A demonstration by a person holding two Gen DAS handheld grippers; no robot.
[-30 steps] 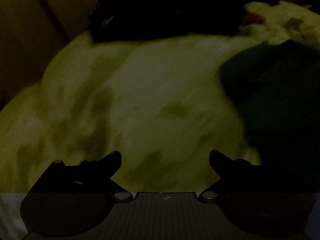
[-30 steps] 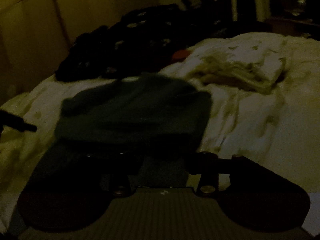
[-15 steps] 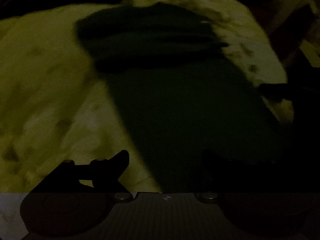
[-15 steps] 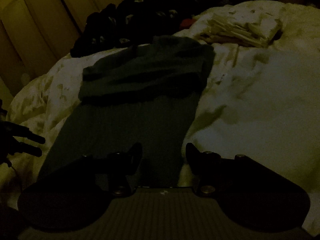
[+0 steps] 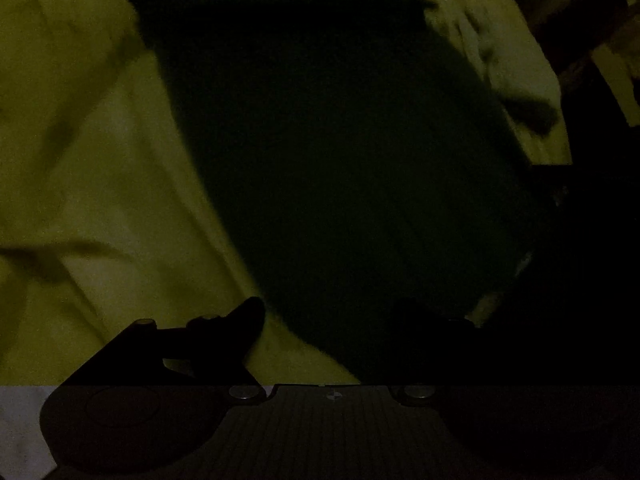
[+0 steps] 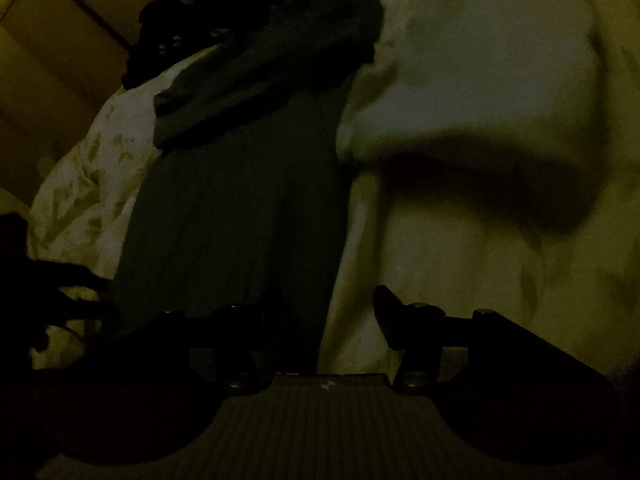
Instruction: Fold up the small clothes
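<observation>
Right gripper (image 6: 326,308) at bottom of frame: jaws apart, just opened wider, straddling the near edge of the dark green garment (image 6: 240,208). Left gripper (image 5: 328,316) likewise stands released, gripping nothing. Garment runs up centre frame across the pale bedspread (image 6: 480,80), far end folded over, dark clothes pile (image 6: 180,36) upper left.

Both views super dim, yellow-green cast, grainy noise everywhere. Motion blur softens bedding (image 6: 480,120) folds. Dark garment (image 5: 340,160) nearly black, no detail. Fisheye bends edges, corners vignetted black. No glare.
</observation>
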